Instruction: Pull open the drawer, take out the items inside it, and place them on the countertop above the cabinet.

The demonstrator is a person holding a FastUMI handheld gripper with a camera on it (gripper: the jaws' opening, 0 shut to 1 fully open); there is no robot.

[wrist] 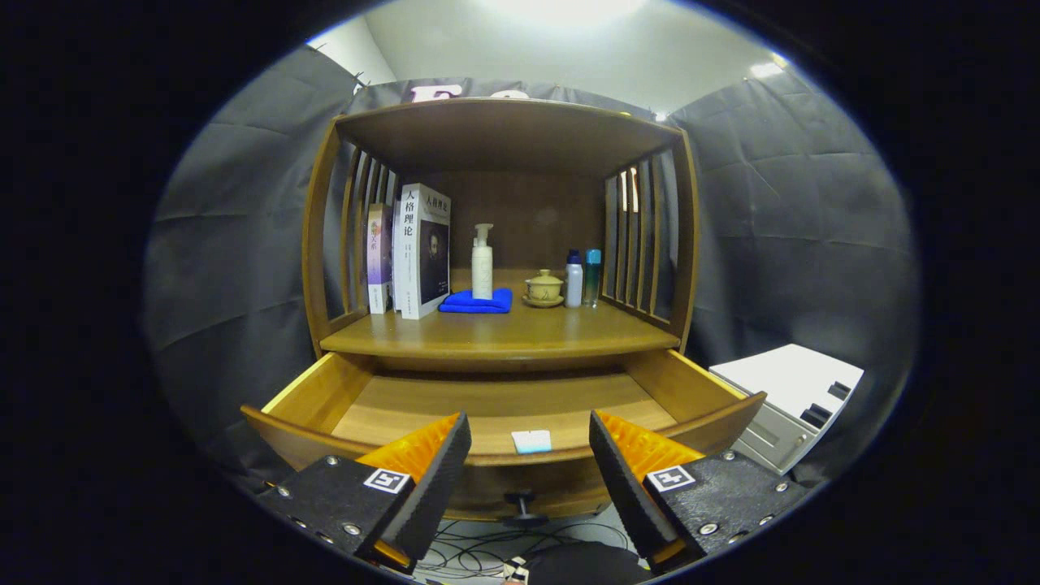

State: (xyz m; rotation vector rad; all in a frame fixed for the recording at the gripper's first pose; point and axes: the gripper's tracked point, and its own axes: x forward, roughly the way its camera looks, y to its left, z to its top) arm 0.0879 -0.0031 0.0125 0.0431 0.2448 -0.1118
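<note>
- Wooden cabinet (504, 138) fills the booth, its countertop (504, 333) carrying books, a pump bottle and a lidded cup.
- Below it the drawer (487, 398) stands pulled open.
- I hold my gripper (530, 479) wide and empty before the drawer front.
- Between my fingers, a small pale flat item (531, 441) lies by the front wall; it looks light and thin, best pinched across its edges.
</note>
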